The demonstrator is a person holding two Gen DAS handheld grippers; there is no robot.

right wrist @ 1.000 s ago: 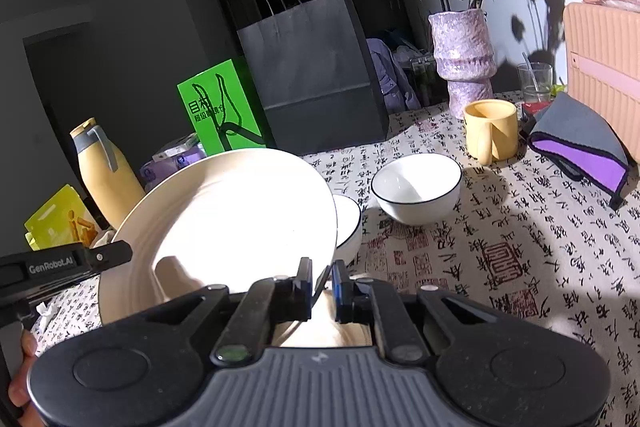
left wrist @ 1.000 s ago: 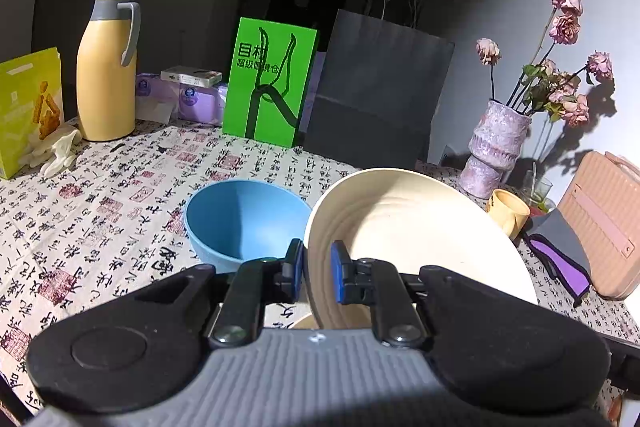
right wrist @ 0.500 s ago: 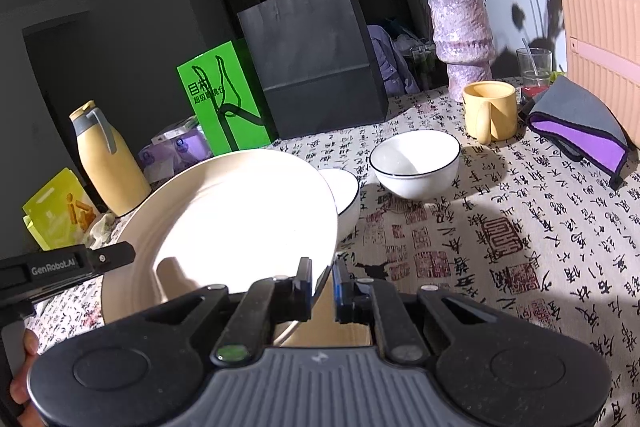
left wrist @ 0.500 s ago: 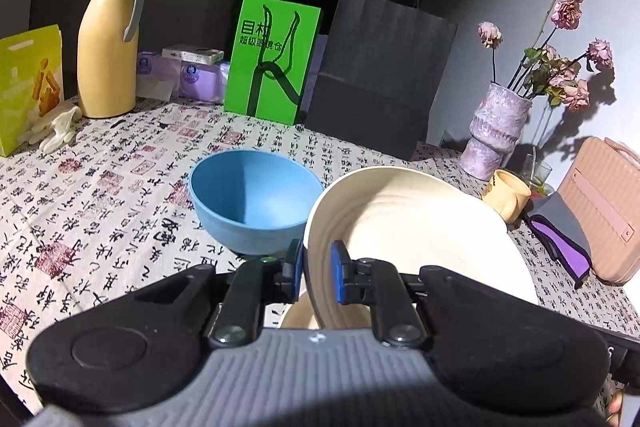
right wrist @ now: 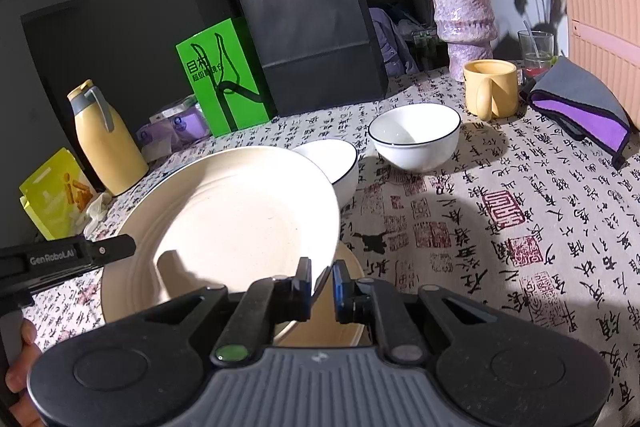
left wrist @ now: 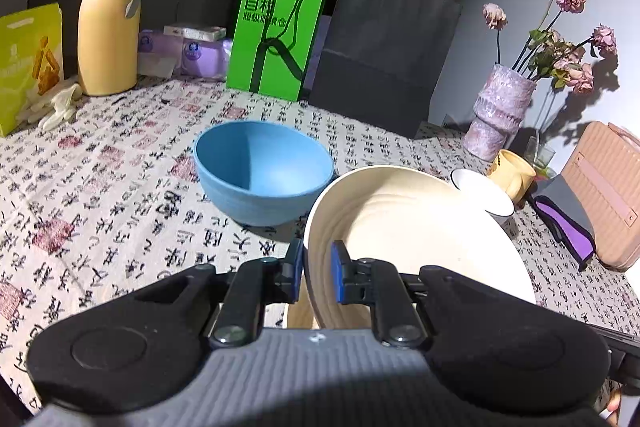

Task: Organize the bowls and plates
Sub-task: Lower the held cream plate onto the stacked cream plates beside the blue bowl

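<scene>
A cream plate (left wrist: 416, 227) is being clamped at opposite rims by left tongs (left wrist: 317, 271) and right tongs (right wrist: 321, 282), frame centre, tilted above the table (right wrist: 500, 227).

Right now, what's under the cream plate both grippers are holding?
Under the cream plate a tan dish shows at its lower edge. Most of that dish is covered, so its shape and any contact can't be told.

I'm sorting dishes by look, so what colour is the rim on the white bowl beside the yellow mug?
The white bowl has a thin dark rim, black or navy, clearest in the right wrist view.
</scene>
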